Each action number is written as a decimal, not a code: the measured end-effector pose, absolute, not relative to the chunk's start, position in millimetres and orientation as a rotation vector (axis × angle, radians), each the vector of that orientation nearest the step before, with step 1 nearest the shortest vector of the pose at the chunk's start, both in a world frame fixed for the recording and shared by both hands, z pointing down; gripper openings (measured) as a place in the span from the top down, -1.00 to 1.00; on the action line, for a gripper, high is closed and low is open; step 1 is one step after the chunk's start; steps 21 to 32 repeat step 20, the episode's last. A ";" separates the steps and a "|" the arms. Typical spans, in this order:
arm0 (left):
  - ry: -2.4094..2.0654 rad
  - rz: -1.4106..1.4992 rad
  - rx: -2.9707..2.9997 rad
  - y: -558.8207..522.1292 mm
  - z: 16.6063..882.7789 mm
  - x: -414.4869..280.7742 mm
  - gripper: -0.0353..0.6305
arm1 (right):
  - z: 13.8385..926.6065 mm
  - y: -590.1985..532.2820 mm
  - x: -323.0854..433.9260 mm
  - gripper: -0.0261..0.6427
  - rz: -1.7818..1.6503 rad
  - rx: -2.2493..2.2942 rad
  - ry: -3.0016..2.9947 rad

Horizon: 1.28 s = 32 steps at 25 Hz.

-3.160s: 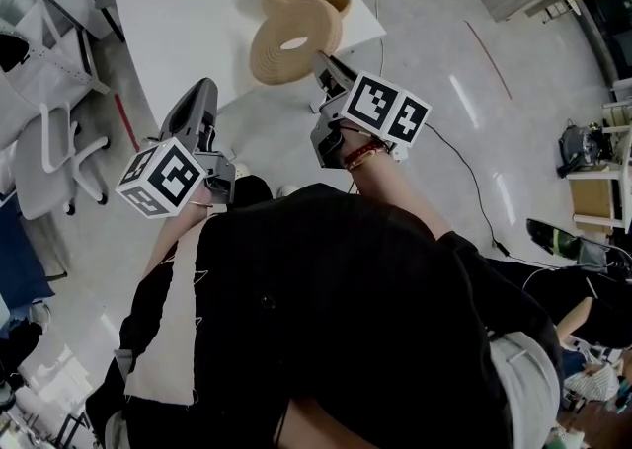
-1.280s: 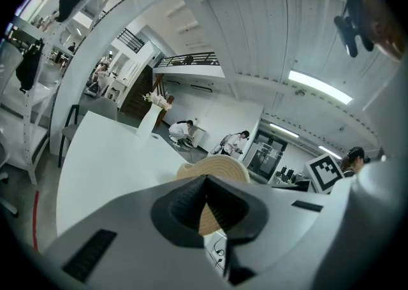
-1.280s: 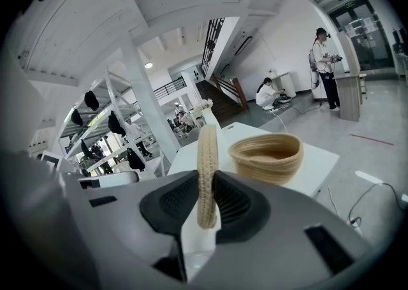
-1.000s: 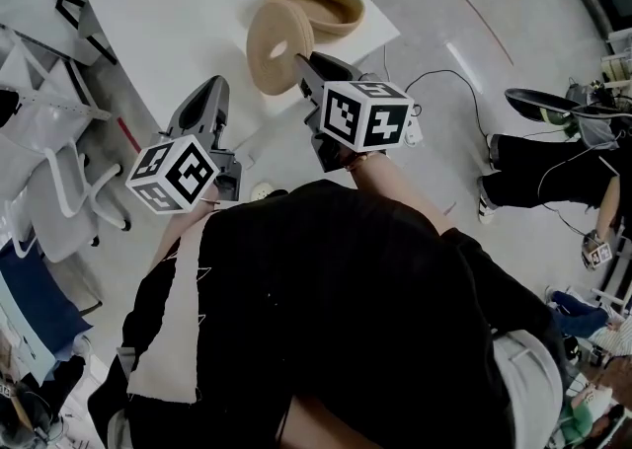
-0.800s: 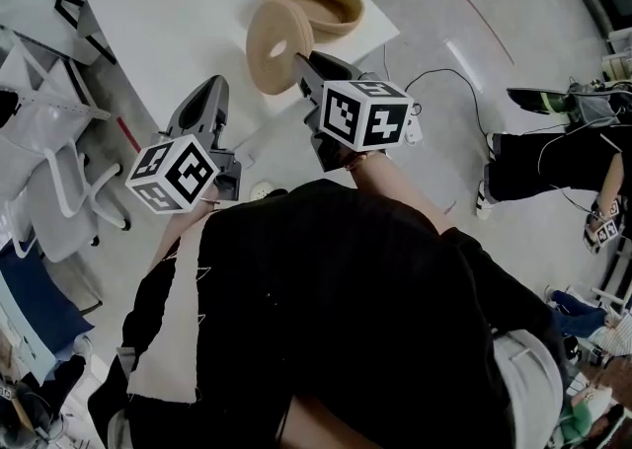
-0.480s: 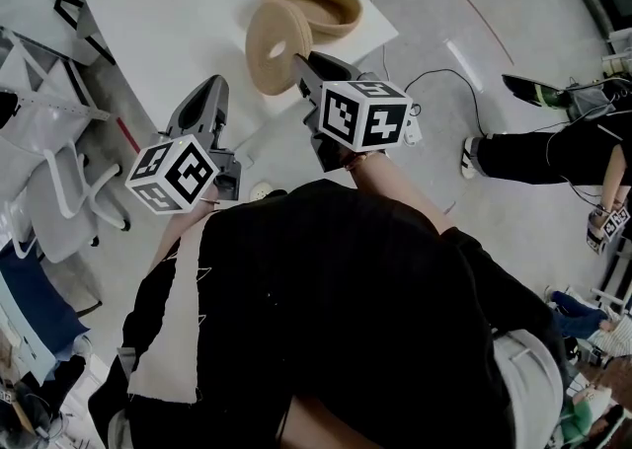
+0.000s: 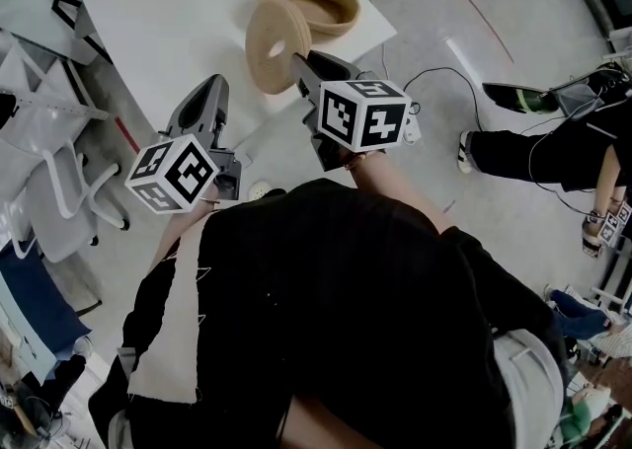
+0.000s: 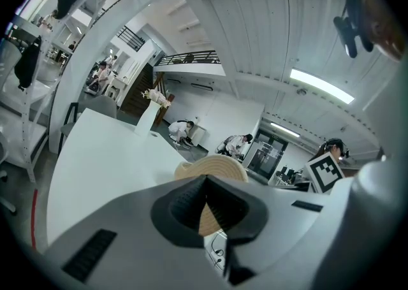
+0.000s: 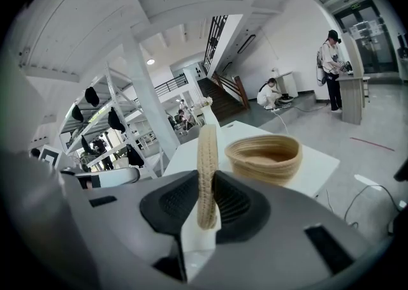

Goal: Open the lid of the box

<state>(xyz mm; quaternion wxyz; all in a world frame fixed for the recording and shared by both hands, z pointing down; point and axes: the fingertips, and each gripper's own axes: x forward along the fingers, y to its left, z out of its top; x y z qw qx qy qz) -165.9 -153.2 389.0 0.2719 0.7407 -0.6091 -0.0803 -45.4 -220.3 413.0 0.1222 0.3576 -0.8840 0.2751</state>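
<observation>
The woven lid (image 7: 273, 45) is off the box (image 7: 310, 1) and stands almost on edge over the near side of the white table (image 7: 168, 13), its round hole facing left in the head view; about three seconds earlier it lay much flatter, its broad face turned up toward the camera, so it has been tipped upright since then, while over the last second its pose does not change. The right gripper view shows the lid (image 9: 206, 167) as a thin upright band with a clear gap between it and the open woven box (image 9: 262, 157), which sits empty on the table (image 9: 319, 171) near a far corner, in the same spot as before. The right gripper (image 7: 299, 63) pinches the lid's lower rim, both dark pads pressed against the weave (image 9: 206, 204), and it keeps the same place as a second ago. The left gripper (image 7: 209, 92) hovers beside the table's near edge, well apart from lid and box, its jaws pressed together with nothing between them (image 8: 205, 181), unmoved across the frames. Out on the floor at right, a person (image 7: 553, 146) in dark trousers has shifted step by step through the last second
</observation>
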 end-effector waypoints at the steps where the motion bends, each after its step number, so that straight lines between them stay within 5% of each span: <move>1: -1.640 -0.216 1.993 -153.5 389.2 -165.7 0.87 | 412.9 -220.6 -45.2 0.69 0.802 1.043 -2.580; 32: -1.646 -0.215 1.991 -151.1 387.8 -173.1 0.87 | 410.5 -218.7 -54.8 0.69 0.759 1.016 -2.585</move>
